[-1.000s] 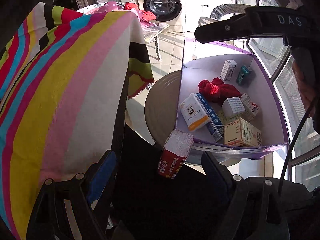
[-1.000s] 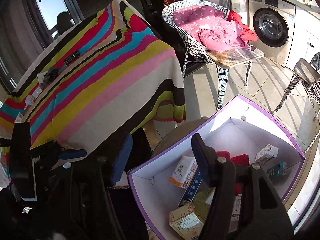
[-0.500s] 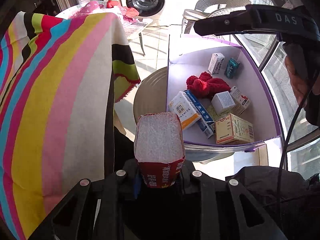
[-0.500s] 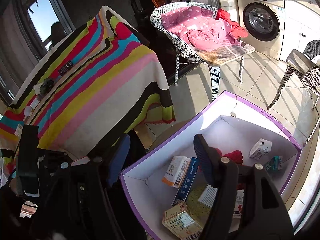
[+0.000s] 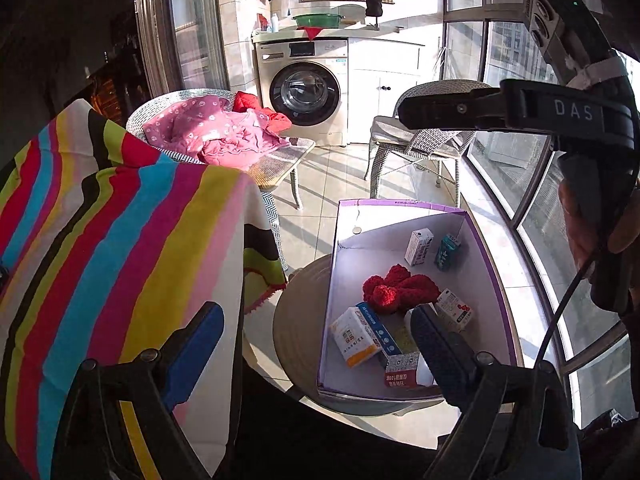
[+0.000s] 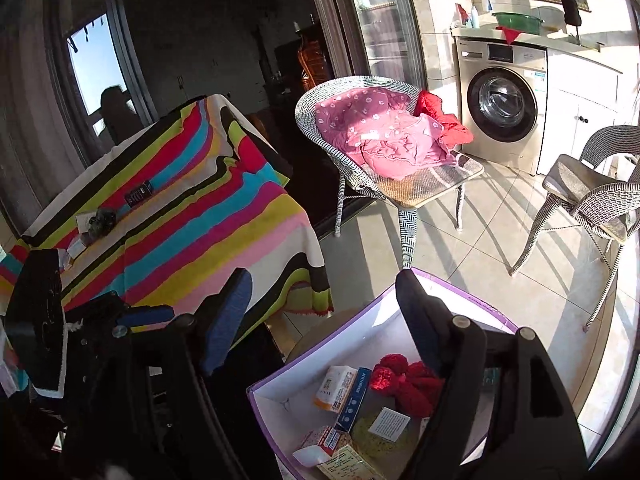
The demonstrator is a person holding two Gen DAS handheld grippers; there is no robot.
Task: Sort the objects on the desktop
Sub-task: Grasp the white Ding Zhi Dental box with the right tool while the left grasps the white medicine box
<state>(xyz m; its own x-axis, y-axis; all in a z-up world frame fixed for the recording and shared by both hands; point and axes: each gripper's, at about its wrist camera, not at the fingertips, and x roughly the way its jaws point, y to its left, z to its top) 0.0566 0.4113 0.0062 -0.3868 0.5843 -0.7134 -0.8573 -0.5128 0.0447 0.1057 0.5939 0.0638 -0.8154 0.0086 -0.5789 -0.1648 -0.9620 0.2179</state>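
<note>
Just past your left tool's tips, the purple-rimmed white box sits open, holding a red knitted piece, a red-and-white carton at the near wall, and several small packets lying flat.

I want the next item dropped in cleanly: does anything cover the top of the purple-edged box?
Nothing visible does. The purple-edged box stands open-topped, with cartons and a red knitted piece lying on its floor. Both the left gripper and right gripper are empty, jaws opening.

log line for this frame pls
left gripper: opening, empty | right gripper: opening, empty | red pack: in box | next: table items
</note>
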